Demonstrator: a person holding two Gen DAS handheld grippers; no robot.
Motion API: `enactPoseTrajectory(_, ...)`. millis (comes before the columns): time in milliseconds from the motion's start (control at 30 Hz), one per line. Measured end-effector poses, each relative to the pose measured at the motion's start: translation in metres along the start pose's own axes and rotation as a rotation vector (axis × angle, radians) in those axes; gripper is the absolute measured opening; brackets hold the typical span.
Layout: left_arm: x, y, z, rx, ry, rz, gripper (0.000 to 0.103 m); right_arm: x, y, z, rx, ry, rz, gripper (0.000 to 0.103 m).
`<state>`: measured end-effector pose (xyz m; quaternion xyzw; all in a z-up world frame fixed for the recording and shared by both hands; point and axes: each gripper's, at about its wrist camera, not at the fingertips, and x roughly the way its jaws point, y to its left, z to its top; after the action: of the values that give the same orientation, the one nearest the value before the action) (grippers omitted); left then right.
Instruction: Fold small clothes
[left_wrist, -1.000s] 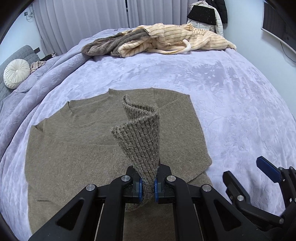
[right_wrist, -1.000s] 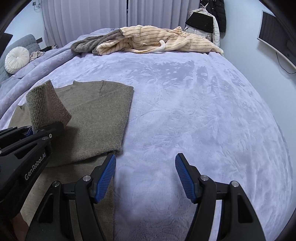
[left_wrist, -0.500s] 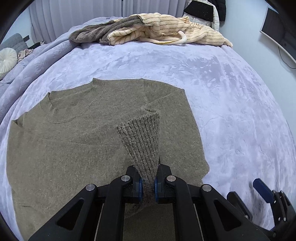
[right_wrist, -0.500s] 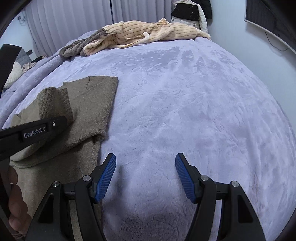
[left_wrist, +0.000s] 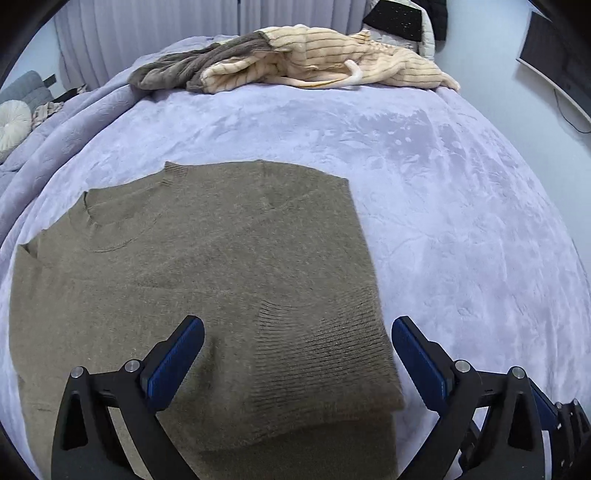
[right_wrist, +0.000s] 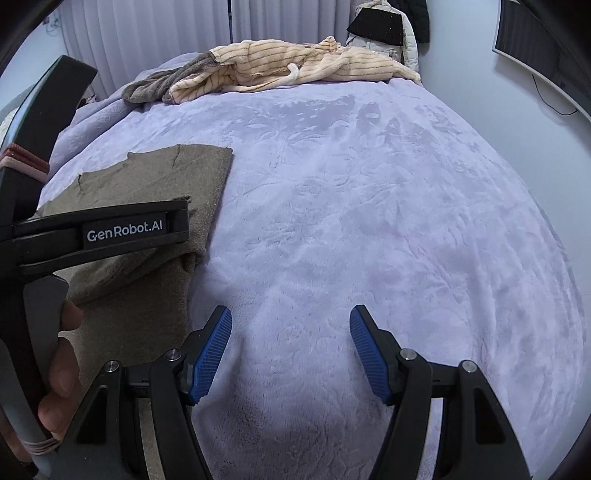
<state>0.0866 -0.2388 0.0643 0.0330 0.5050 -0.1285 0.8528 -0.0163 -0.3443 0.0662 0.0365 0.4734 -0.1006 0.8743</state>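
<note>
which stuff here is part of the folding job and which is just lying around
Part of the job:
- brown sweater, sleeve folded across it
- left gripper, jaws opening above the sleeve cuff
- right gripper, open over bare blanket

Just lying about:
- striped cream garment
- grey garment
- round cushion

One sweater (left_wrist: 207, 280), two grippers (left_wrist: 297, 354) (right_wrist: 290, 349)

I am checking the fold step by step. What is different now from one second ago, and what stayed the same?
The left gripper let go of the ribbed sleeve cuff of the olive-brown knitted sweater; its jaws are opening, and the cuff, held upright before, now lies flat on the sweater body. The right gripper stays open over the lilac plush bedspread. The cream striped garment is unmoved.
</note>
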Motion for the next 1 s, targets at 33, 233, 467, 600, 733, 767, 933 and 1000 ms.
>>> enactPoseTrajectory(33, -0.005, 0.001, -0.002, 0.007, -0.01, 0.004, 0.102, -0.001, 0.001, 0.0, -0.001, 0.003, -0.002, 0.07)
enactPoseTrajectory(233, -0.047, 0.047, -0.023, -0.012, -0.059, -0.046, 0.102, -0.012, 0.019, 0.004, -0.037, -0.018, -0.014, 0.07)
enactPoseTrajectory(467, -0.063, 0.179, -0.036, -0.188, -0.071, 0.111, 0.102, -0.014, 0.056, 0.036, -0.09, -0.075, 0.043, 0.07)
enactPoseTrajectory(600, -0.038, 0.236, -0.047, -0.284, -0.01, 0.206, 0.102, 0.012, 0.075, 0.06, -0.079, -0.022, 0.081, 0.07)
enactPoseTrajectory(733, -0.013, 0.256, -0.065, -0.323, 0.049, 0.221, 0.102, 0.048, 0.087, 0.067, -0.049, 0.09, 0.118, 0.057)
enactPoseTrajectory(767, -0.011, 0.255, -0.069, -0.314, 0.052, 0.224, 0.102, 0.057, 0.09, 0.065, -0.056, 0.123, 0.139, 0.032)
enactPoseTrajectory(933, -0.022, 0.245, -0.077, -0.276, 0.013, 0.215, 0.102, 0.057, 0.087, 0.06, -0.073, 0.052, 0.021, 0.008)
enactPoseTrajectory(1000, -0.024, 0.245, -0.079, -0.273, 0.021, 0.209, 0.102, 0.059, 0.081, 0.059, -0.043, 0.054, -0.027, 0.008)
